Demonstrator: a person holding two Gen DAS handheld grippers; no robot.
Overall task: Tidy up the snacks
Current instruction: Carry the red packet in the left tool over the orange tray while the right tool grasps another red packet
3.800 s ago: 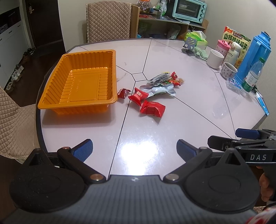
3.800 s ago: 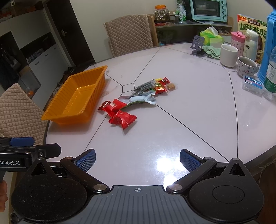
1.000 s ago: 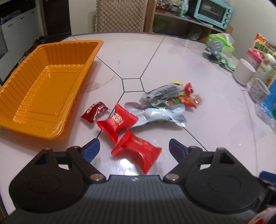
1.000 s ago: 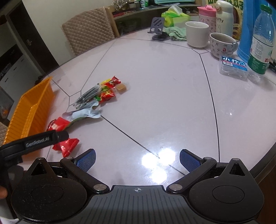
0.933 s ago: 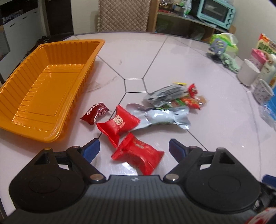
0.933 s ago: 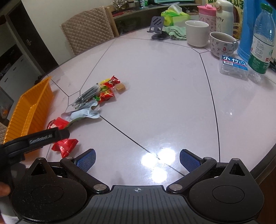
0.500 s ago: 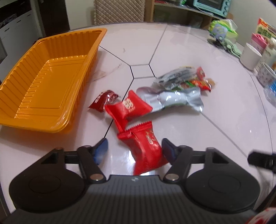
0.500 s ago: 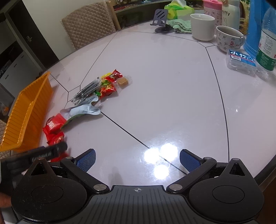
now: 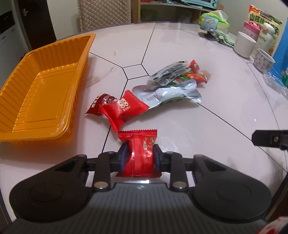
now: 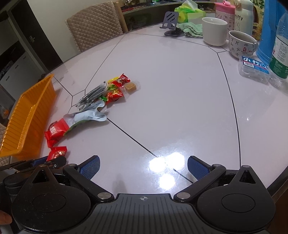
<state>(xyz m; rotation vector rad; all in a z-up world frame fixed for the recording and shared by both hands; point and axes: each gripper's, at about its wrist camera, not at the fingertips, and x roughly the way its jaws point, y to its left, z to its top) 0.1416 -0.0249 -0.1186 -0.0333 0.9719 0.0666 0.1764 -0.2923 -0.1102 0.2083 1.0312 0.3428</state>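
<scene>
since half a second ago the left gripper [image 9: 140, 158] has gone from spread either side of the red snack packet [image 9: 141, 153] to pinching it; blue pads pressed into the wrapper's sides, packet standing lengthwise between them, serrated top edge pointing away, at or just above the table [image 9: 180, 54] surface, cannot tell which

right gripper [image 10: 143, 168] held low over the near right part of the table, fingers spread wide, nothing between them; lamp glare on the glossy top just ahead of it

just beyond the held packet: a second red packet [image 9: 124, 108] with a white emblem, a dark red candy [image 9: 99, 104] touching its left side, a silver pouch [image 9: 169, 93] overlapping its right corner; farther on, dark foil sachets [image 9: 169, 72] and small red and green candies [image 9: 195, 74] in a loose heap

orange ribbed tray [image 9: 32, 115] to the left, near the table edge, apart from the snacks

surface: pale, glossy, round, dark seam lines meeting at a small hexagon

far right edge: white mug [image 10: 214, 30], patterned cup [image 10: 242, 45], blue thermos [image 10: 270, 27], water bottle [image 10: 280, 52], clear box [image 10: 253, 69], green cloth [image 10: 191, 28]

room: quilted chair [image 10: 93, 23] behind the table, shelf with a teal oven [image 9: 199, 3], dark doorway at left
</scene>
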